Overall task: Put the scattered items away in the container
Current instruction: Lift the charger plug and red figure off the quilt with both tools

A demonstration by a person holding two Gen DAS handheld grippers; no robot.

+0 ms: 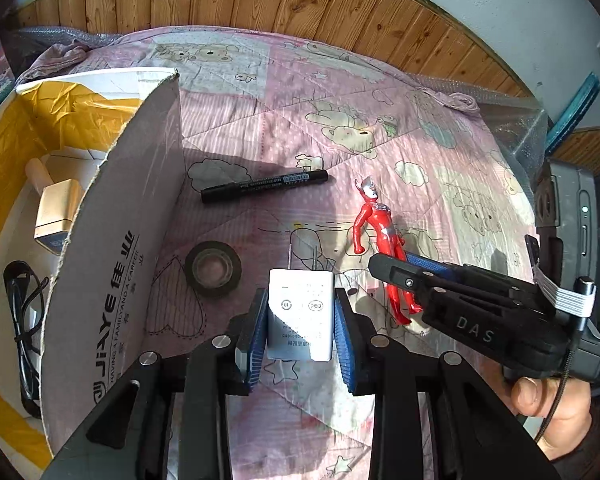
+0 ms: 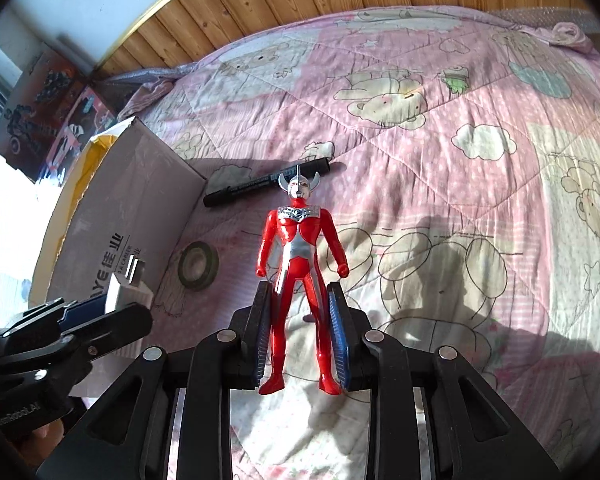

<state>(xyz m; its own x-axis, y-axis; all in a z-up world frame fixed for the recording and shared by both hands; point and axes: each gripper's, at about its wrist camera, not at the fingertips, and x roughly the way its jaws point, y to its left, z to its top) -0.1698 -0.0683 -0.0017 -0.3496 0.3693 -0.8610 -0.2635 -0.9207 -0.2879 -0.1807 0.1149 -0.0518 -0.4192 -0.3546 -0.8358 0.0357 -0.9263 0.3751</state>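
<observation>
While my left gripper (image 1: 301, 326) clamped the white charger (image 1: 301, 314) and my right gripper (image 2: 299, 334) seemingly pinched the red figure's (image 2: 300, 276) legs, marker (image 1: 264, 186) and tape roll (image 1: 213, 268) lay unboxed; the carton (image 1: 112, 280) held glasses (image 1: 26, 320).

Both grippers clamped, side by side.

Left gripper (image 1: 300, 320) is pinched on the charger (image 1: 301, 312), pads pressing both its sides. Right gripper (image 2: 300, 332) squeezes the figure (image 2: 298, 280) at the legs, held low just beside the left, with the person's hand (image 1: 548, 408) wrapped round its handle.
</observation>
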